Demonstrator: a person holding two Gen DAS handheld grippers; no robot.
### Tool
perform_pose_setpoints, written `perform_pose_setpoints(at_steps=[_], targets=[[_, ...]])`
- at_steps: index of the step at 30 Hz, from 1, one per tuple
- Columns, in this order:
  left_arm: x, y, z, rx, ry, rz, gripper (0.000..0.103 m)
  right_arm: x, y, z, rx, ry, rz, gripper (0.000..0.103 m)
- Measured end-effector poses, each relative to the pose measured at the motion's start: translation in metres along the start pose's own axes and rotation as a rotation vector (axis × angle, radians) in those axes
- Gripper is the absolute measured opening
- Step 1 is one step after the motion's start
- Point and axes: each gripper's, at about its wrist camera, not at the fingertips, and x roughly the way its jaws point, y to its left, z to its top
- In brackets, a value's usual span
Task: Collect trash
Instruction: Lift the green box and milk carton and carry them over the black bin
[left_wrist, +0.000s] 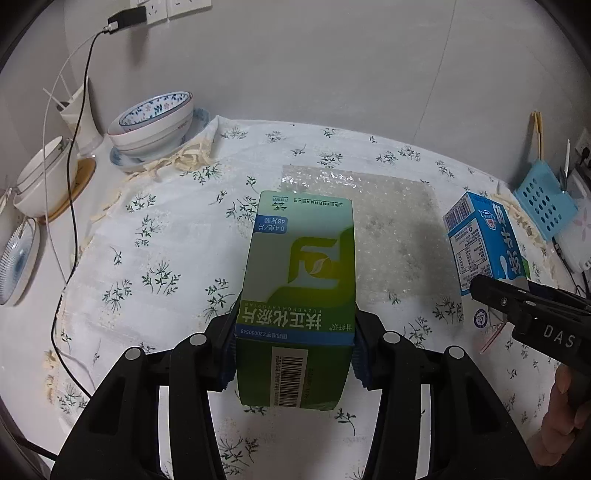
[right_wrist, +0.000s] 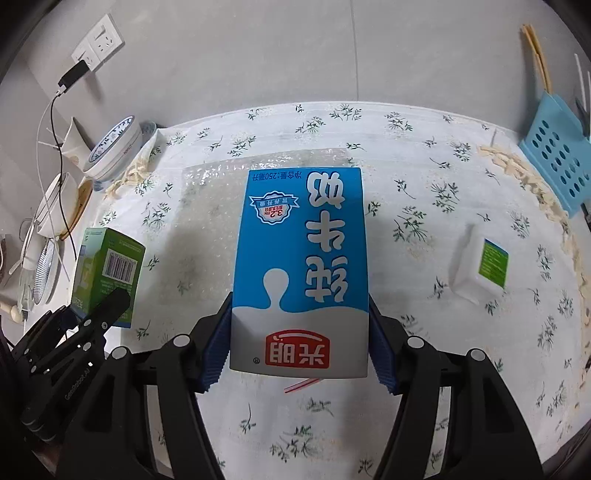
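I am gripping a green box (left_wrist: 299, 295) in my left gripper (left_wrist: 293, 354); its jaws are standing partway open and pressing on the box's two sides near the end with the barcode. The box is tilting away from me, lifted clear of the worktop (left_wrist: 147, 258), which is wearing a white cloth printed with small green sprigs.

My right gripper (right_wrist: 299, 343) is clamping a blue and white milk carton (right_wrist: 301, 266), its jaws also partway open and squeezing the carton's sides near its white end. A red and white straw (right_wrist: 301, 386) is peeking out from under that end. The carton is hanging above the cloth too.

A sheet of bubble wrap (left_wrist: 391, 229) is lying flat on the cloth beyond both held things. A small white box with a green label (right_wrist: 480, 264) is lying on the cloth to the right of the carton, well apart from it. Bowls (left_wrist: 155, 122) are stacking up at the far left edge, and a blue perforated basket (right_wrist: 557, 155) is sitting at the far right.
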Motion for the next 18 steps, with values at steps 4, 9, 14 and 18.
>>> perform_pose_setpoints(at_steps=[4,9,14,18], targets=[[-0.012,-0.001,-0.011,0.010,0.004,-0.015,0.047,-0.015,-0.003,-0.014,0.010,-0.012,0.002,0.061],[-0.027,-0.002,-0.024,0.026,-0.003,-0.022,0.047,-0.030,-0.002,-0.028,0.016,-0.025,0.000,0.061],[-0.039,0.001,-0.037,0.029,0.000,-0.023,0.047,-0.043,0.001,-0.041,0.018,-0.037,0.006,0.061],[-0.043,0.004,-0.042,0.024,0.002,-0.027,0.047,-0.052,0.004,-0.050,0.018,-0.043,0.012,0.061]])
